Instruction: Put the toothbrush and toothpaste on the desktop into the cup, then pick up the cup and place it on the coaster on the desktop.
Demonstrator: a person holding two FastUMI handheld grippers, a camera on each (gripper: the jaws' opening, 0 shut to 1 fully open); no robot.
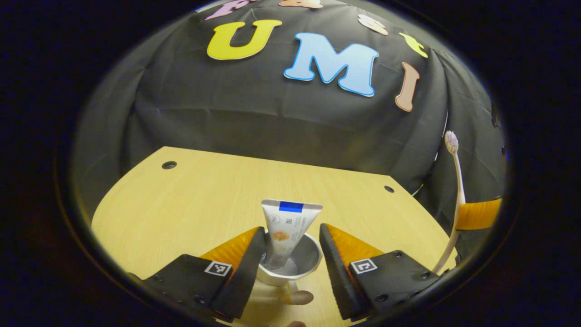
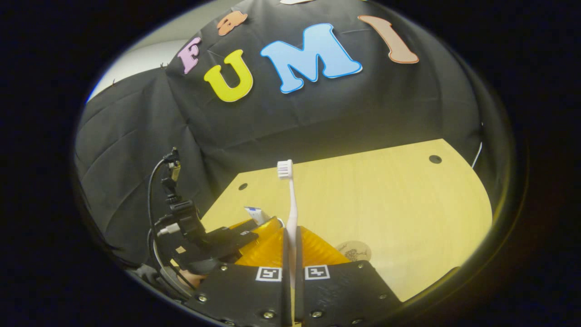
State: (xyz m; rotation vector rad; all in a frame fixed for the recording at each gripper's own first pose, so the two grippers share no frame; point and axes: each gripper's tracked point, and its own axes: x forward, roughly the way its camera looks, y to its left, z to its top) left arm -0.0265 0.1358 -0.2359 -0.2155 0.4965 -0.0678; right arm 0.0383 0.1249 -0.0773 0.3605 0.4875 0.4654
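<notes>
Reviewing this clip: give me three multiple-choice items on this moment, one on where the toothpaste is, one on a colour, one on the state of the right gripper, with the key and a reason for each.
1. Where is the toothpaste tube?
A. Flat on the desktop
B. Standing in the cup
C. On the coaster

2. What colour is the band near the tube's upper end?
A. Blue
B. Red
C. Green

3. What is the right gripper doing?
A. Open over the coaster
B. Shut on nothing
C. Shut on the toothbrush

Key: 1 B, the left gripper view shows the tube's lower end inside the cup, between the open fingers of the left gripper. 2 A, a blue band crosses the flat end. 3 C, in the right gripper view both fingers press the upright handle, bristles on top.
</notes>
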